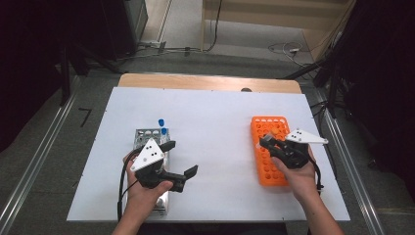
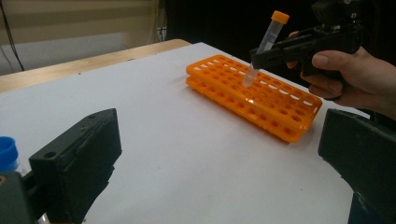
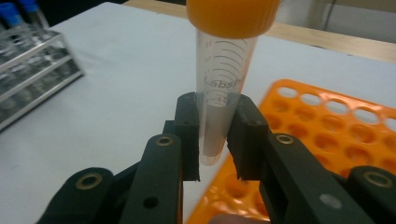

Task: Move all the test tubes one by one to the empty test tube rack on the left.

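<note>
On the white surface (image 1: 215, 132), the high view shows the whole layout: an orange rack (image 1: 270, 149) lies to the right, a metal wire rack (image 1: 147, 137) to the left, well apart, each with a hand beside it. In that view the left gripper (image 1: 182, 157) sits over the near part of the metal rack with its fingers spread wide and nothing between them. The right gripper (image 1: 262, 142) hovers over the orange rack, but what it carries is hard to make out from above.

The right gripper view settles that. A clear tube (image 3: 224, 88) with an orange cap (image 3: 232, 14) stands upright between the right gripper's fingers (image 3: 187, 135), which are clamped on its lower body, one on each side. The tapered tip hangs just below the fingers, above the orange rack's open holes (image 3: 327, 135). This view also shows blue-capped tubes (image 3: 11, 11) standing in the metal rack at the far left, blurred.

The left gripper view gives the side picture: the tube (image 2: 264, 46) tilts slightly, its cap uppermost, its tip just above the orange rack (image 2: 254, 95), not yet seated in a hole. The right hand (image 2: 355, 70) grips the tool behind it. The left gripper's own fingers (image 2: 79, 163) stand far apart at the frame's edges, with a blue cap (image 2: 7, 151) at the left margin.
</note>
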`<action>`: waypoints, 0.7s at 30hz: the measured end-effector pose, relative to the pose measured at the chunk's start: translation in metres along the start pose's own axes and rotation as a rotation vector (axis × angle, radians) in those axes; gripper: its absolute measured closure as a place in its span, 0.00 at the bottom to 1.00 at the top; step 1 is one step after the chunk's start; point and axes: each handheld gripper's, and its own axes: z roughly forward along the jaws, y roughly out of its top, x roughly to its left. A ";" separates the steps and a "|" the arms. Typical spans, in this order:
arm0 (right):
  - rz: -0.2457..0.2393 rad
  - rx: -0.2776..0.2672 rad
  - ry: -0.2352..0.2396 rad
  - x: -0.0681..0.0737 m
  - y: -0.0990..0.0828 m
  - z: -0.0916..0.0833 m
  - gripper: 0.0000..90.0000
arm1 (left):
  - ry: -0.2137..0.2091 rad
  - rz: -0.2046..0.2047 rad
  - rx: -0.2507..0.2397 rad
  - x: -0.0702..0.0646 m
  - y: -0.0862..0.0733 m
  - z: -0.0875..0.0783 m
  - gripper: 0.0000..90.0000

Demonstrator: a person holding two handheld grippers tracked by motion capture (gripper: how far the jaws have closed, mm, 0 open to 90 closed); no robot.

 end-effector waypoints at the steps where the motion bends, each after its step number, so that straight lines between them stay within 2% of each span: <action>1: -0.007 0.004 0.018 0.005 0.000 0.001 0.81 | -0.003 0.003 0.003 -0.001 0.001 0.001 0.00; 5: -0.037 0.015 0.091 0.025 0.000 0.004 0.81 | -0.014 0.002 0.005 -0.004 0.003 0.007 0.01; 8: -0.044 0.024 0.138 0.038 -0.001 0.007 0.81 | -0.009 -0.006 0.009 -0.008 0.005 0.012 0.06; 11: -0.067 0.043 0.183 0.052 -0.004 0.011 0.81 | -0.004 0.014 0.021 -0.014 0.008 0.018 0.10; 19: -0.119 0.064 0.278 0.082 -0.004 0.017 0.81 | -0.075 0.036 0.021 -0.029 0.010 0.030 0.25; 21: -0.136 0.072 0.293 0.089 -0.004 0.018 0.81 | -0.092 0.052 0.023 -0.033 0.011 0.032 0.29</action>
